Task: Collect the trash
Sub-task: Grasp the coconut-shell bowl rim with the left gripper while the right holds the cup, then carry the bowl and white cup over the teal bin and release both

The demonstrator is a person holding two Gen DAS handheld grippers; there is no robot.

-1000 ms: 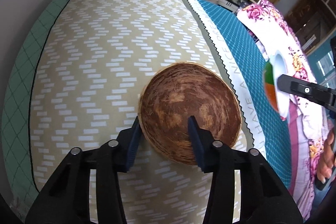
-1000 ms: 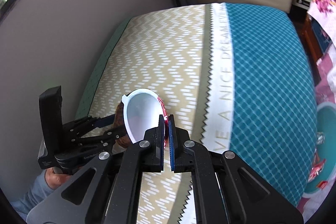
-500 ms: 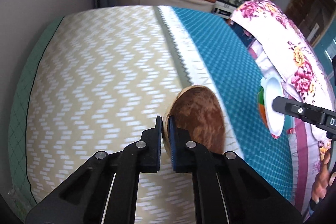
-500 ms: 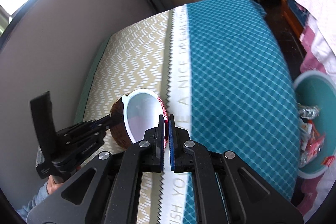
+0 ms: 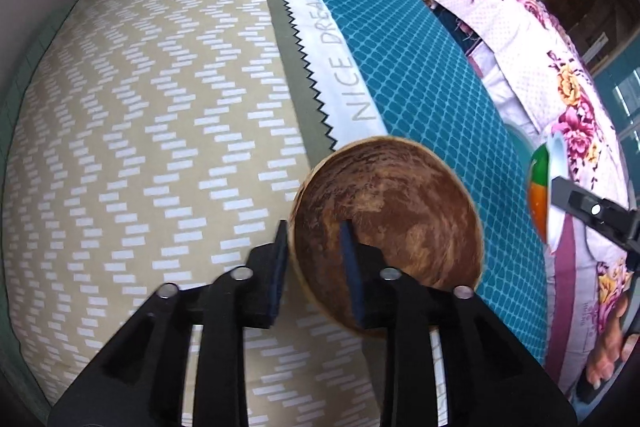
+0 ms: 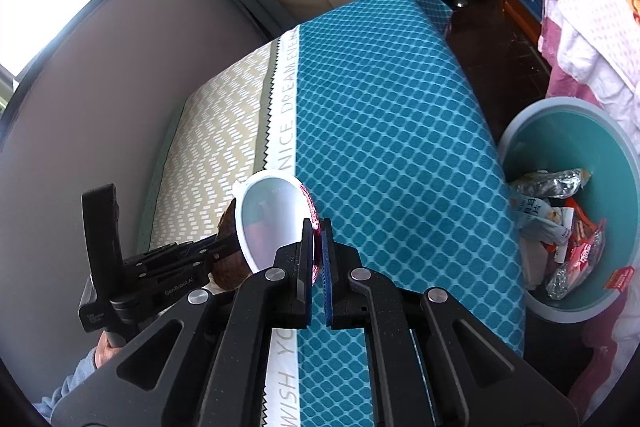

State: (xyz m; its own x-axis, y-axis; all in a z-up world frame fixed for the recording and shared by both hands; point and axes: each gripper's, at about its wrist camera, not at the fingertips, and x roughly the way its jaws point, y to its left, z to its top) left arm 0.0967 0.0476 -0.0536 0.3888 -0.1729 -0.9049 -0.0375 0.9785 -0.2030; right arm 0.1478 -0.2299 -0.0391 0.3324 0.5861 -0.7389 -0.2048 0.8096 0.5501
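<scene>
A brown coconut shell half (image 5: 392, 223) hangs tilted over the bed, above the border of the beige and teal covers. My left gripper (image 5: 314, 263) straddles its near rim: one pad lies outside the wall and the other inside the bowl. The jaws are opening, and a gap shows by the inner pad. My right gripper (image 6: 318, 227) is shut on the rim of a white plastic cup (image 6: 272, 223) with a red, green and orange wrapper. That cup (image 5: 540, 187) shows at the right in the left wrist view. The shell (image 6: 228, 267) sits behind the cup.
A teal round bin (image 6: 560, 105) with several wrappers stands on the floor at the bed's right side. A floral cloth (image 5: 560, 75) hangs beyond it. The bed (image 5: 160, 107) is bordered by a grey headboard (image 6: 100, 87) on the left. A sofa stands at the far end.
Both grippers have moved rightward across the bed toward the teal side. The left jaws closed on the shell rim, then spread apart again. The bin has come further into the right wrist view.
</scene>
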